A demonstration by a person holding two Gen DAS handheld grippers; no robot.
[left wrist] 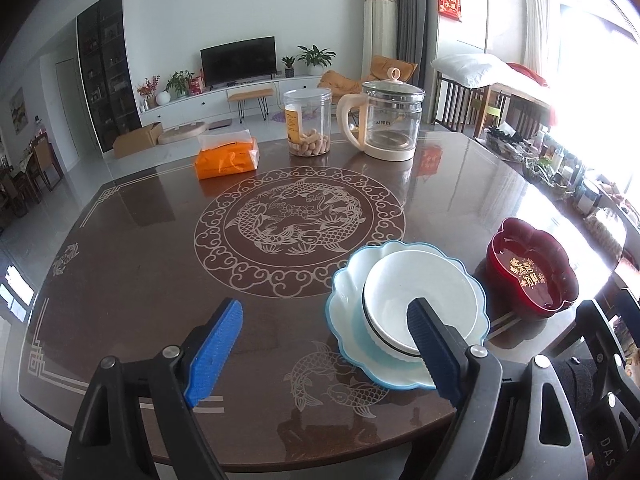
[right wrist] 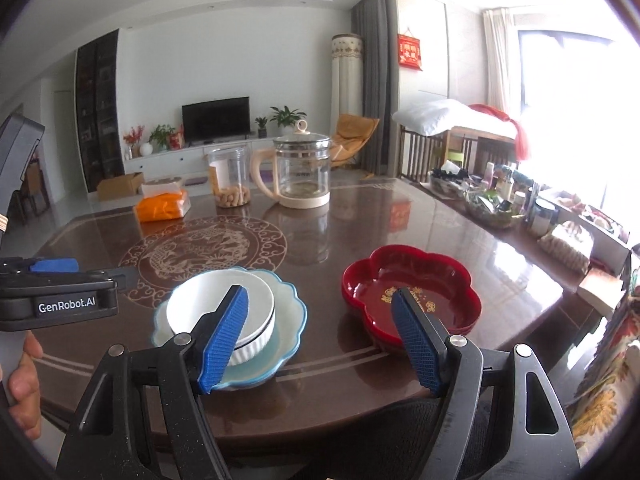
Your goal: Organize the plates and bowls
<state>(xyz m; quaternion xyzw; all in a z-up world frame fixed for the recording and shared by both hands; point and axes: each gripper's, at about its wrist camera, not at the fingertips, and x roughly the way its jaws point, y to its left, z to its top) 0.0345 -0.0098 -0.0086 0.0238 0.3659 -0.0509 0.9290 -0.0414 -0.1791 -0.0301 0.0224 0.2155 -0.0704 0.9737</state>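
A white bowl (left wrist: 420, 292) sits in a scalloped light-blue plate (left wrist: 348, 300) near the table's front edge. A red flower-shaped dish (left wrist: 532, 268) stands just to its right. My left gripper (left wrist: 324, 348) is open and empty, held above the table to the left of the plate. In the right wrist view, the bowl (right wrist: 216, 300) and plate (right wrist: 288, 308) are at centre left, the red dish (right wrist: 412, 288) at centre right. My right gripper (right wrist: 324, 344) is open and empty, above the gap between them. The left gripper's body (right wrist: 56, 300) shows at far left.
At the far side of the brown patterned table (left wrist: 160, 240) stand an orange tissue pack (left wrist: 226, 158), a clear jar of snacks (left wrist: 308, 122) and a glass kettle (left wrist: 386, 120). Cluttered bottles and baskets (right wrist: 500, 196) line the right edge.
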